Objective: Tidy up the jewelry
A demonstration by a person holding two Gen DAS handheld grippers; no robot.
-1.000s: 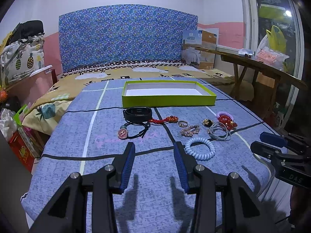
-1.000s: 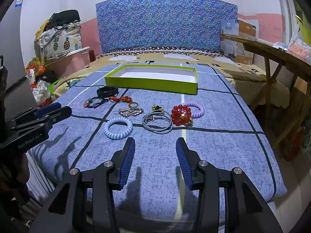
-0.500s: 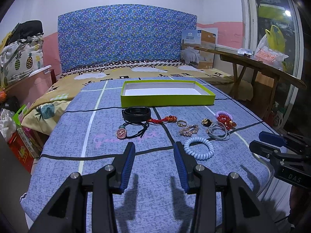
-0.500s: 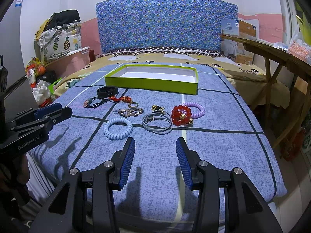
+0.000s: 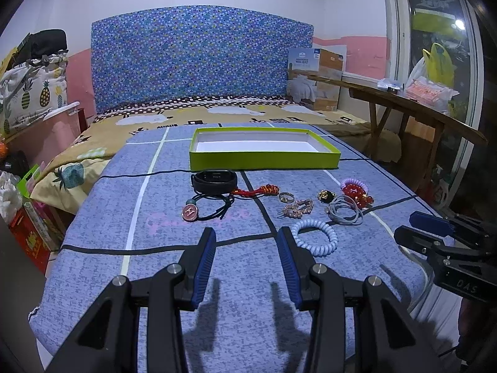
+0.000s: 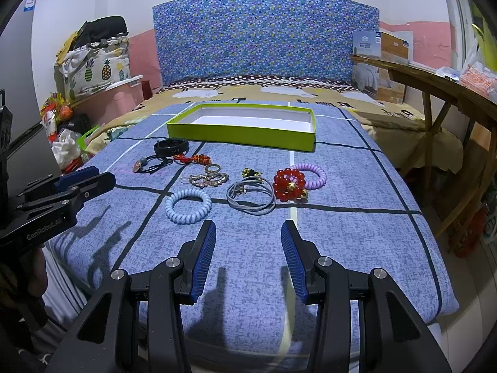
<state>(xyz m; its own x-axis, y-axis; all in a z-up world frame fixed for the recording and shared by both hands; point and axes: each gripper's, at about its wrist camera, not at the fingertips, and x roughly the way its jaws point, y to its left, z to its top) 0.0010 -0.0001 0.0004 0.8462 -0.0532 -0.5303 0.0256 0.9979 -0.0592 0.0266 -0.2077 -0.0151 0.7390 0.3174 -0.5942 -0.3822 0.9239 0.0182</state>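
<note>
Both the left gripper [image 5: 245,242] and right gripper [image 6: 247,236] hovered wide-jawed and empty over the blue bedspread [image 6: 357,236], jewelry strewn between them and the green tray [image 6: 245,132]: pale coil tie [image 6: 188,205] nearest, red bead bracelet [image 6: 287,184] beside grey bands [image 6: 251,199].

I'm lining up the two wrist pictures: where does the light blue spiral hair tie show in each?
Left wrist view: light blue spiral hair tie lies right of centre, just beyond the right finger of the left hand-held gripper.
Right wrist view: it lies left of centre, ahead of the right hand-held gripper.
Shared landmark: the green tray behind the jewelry.
</note>
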